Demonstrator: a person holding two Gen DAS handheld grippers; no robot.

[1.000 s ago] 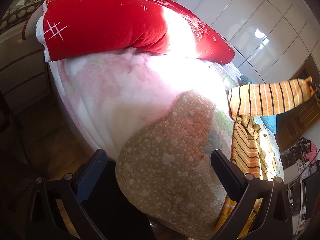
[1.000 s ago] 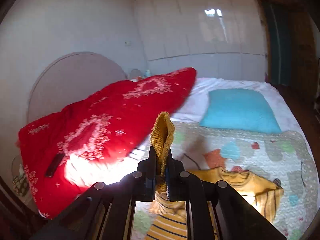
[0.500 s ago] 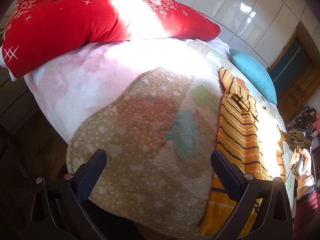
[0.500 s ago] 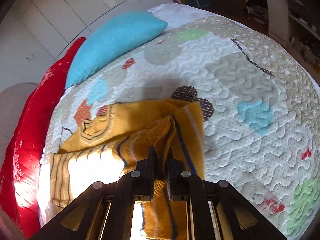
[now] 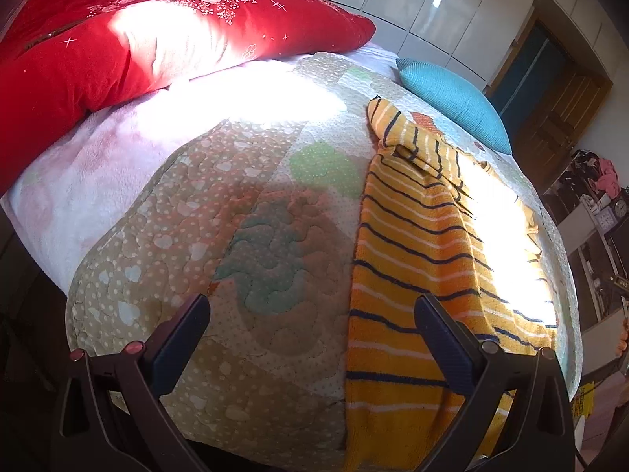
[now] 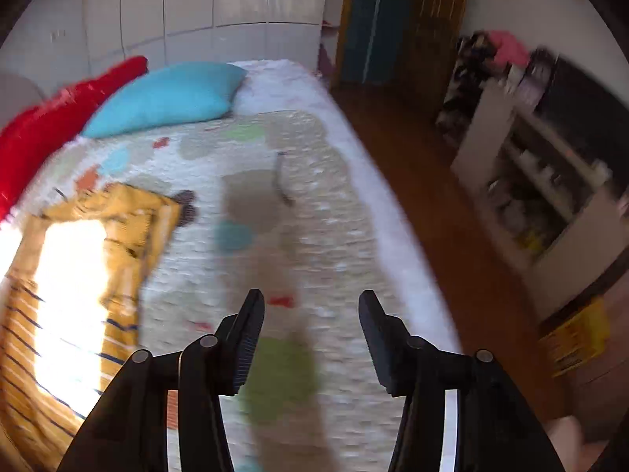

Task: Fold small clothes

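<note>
A small orange sweater (image 5: 416, 259) with navy and white stripes lies flat on the patterned quilt (image 5: 251, 236), one sleeve folded across its top. It shows at the left of the right wrist view (image 6: 78, 275), partly washed out by sunlight. My left gripper (image 5: 310, 326) is open and empty, low over the near edge of the bed, its right finger over the sweater's hem. My right gripper (image 6: 310, 326) is open and empty above bare quilt, to the right of the sweater.
A red pillow (image 5: 118, 47) and a turquoise cushion (image 5: 452, 98) lie at the head of the bed. A wooden floor (image 6: 432, 196), a shelf unit (image 6: 550, 181) and wardrobe doors (image 6: 196, 0) lie beyond the bed's right edge.
My right gripper carried the sleeve over, laid it on the sweater, let go and opened, then swung right. My left gripper stayed open and drifted right.
</note>
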